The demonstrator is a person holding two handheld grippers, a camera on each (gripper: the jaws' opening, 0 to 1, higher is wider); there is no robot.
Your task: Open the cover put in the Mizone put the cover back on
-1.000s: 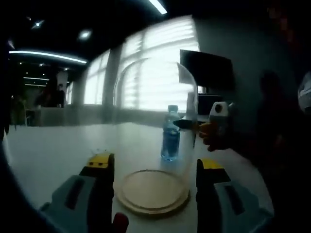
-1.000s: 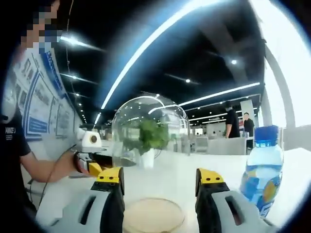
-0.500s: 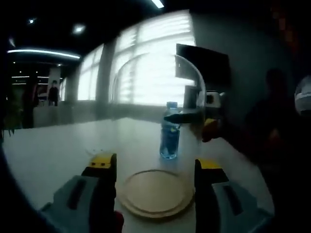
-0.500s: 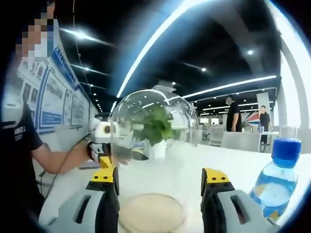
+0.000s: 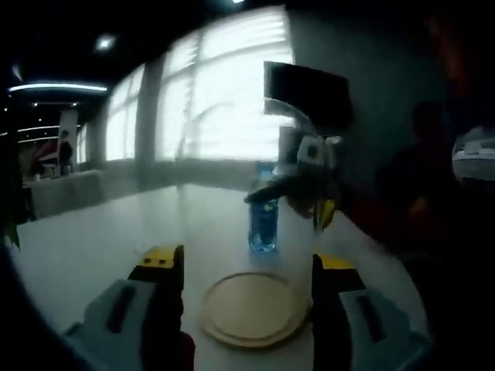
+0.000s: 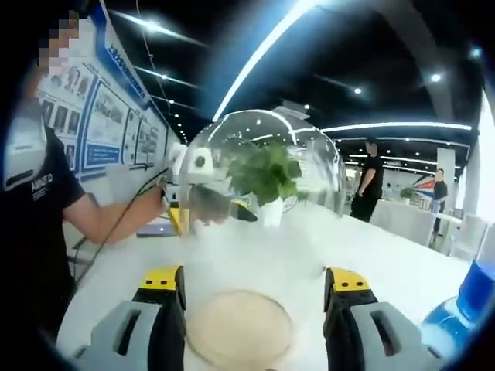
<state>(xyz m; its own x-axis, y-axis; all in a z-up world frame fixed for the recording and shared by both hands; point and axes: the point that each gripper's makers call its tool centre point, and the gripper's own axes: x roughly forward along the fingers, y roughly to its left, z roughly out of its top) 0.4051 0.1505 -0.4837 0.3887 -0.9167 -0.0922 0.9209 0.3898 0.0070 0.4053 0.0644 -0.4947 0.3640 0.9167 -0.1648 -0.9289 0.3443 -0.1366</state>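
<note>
The cover is a clear glass dome [image 5: 232,154]. In the left gripper view its sides run down to the tips of my left gripper [image 5: 247,259], which is shut across it. It hangs above the round wooden base [image 5: 255,309] on the white table. In the right gripper view the dome [image 6: 309,162] floats over the base [image 6: 236,328], and a left gripper finger [image 6: 232,212] lies on its near wall. The blue Mizone bottle [image 5: 263,224] stands upright beyond the base, at the right edge [image 6: 472,309] in the right gripper view. My right gripper [image 6: 255,278] is open and holds nothing; it also appears as the right gripper [image 5: 286,205].
The white table [image 6: 371,263] stretches away around the base. A person in a black T-shirt [image 6: 39,224] is at the left. A potted plant [image 6: 267,174] shows through the dome. A dark monitor [image 5: 305,93] stands by bright windows. People [image 6: 367,182] stand far off.
The right gripper has moved left across the left gripper view, up to the bottle. The right gripper view has drawn closer to the dome, and the bottle has slid to its right edge.
</note>
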